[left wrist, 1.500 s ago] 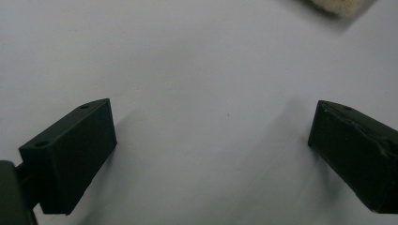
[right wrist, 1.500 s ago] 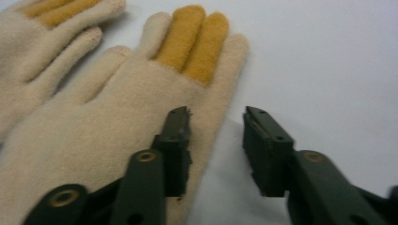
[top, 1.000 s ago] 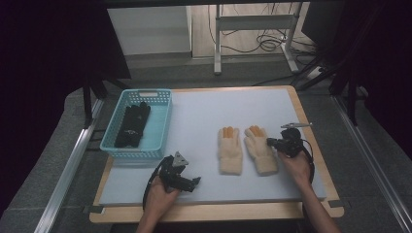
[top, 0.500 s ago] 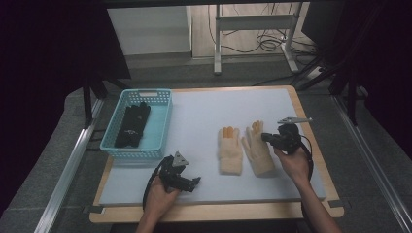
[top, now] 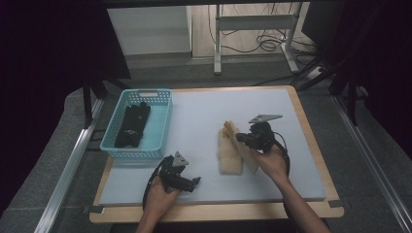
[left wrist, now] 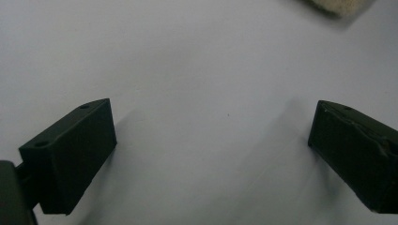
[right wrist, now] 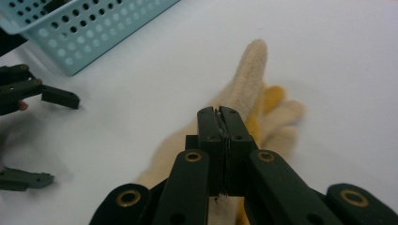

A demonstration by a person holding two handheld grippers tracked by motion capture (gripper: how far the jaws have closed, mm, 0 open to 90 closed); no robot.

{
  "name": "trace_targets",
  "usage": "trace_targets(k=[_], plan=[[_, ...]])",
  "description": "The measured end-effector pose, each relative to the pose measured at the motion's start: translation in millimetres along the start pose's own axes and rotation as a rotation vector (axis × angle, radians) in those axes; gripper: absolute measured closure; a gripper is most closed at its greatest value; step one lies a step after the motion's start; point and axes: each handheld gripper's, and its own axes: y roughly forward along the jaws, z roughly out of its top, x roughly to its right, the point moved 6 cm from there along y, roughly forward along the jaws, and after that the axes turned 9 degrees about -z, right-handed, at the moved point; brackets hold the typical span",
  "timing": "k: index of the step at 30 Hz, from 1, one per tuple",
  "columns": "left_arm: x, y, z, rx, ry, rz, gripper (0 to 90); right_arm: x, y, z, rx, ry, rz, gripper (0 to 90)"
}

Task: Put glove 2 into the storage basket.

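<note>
Two beige knitted gloves with orange fingertips lie on the white mat. The left glove [top: 228, 160] lies flat. My right gripper [top: 244, 138] is shut on the right glove [top: 248, 154], which is lifted and overlaps the flat one. In the right gripper view the jaws [right wrist: 219, 117] are pressed together on the beige fabric, and the glove's fingers [right wrist: 251, 77] stick out beyond them. My left gripper [top: 190, 183] rests near the mat's front left and is open; its view shows bare mat between the pads [left wrist: 211, 145] and a glove's edge [left wrist: 338, 4] at the top.
A light blue basket [top: 160, 121] stands at the mat's left and holds a pair of black gloves [top: 133, 125]. The basket [right wrist: 94, 33] and the left gripper's fingers [right wrist: 58, 96] also appear in the right gripper view. The wooden table edge [top: 218, 211] runs along the front.
My right gripper has moved left and up, carrying the right glove over onto the left glove. The left gripper has stayed in place.
</note>
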Motion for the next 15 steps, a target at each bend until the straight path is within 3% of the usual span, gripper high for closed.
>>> trace_targets(k=[5,8,15], plan=[[-0.1,-0.1,-0.1,-0.001,0.002,0.0,1.6,-31.6,24.1,-0.3,-0.05,-0.061,0.05,85.2],[0.0,-0.1,0.0,0.0,0.001,0.001,1.6,-39.8,29.4,3.3,-0.047,-0.072,0.066,75.2],[0.0,-0.1,0.0,0.0,0.0,0.0,1.6,-19.1,17.4,5.2,-0.04,-0.094,0.015,63.6]])
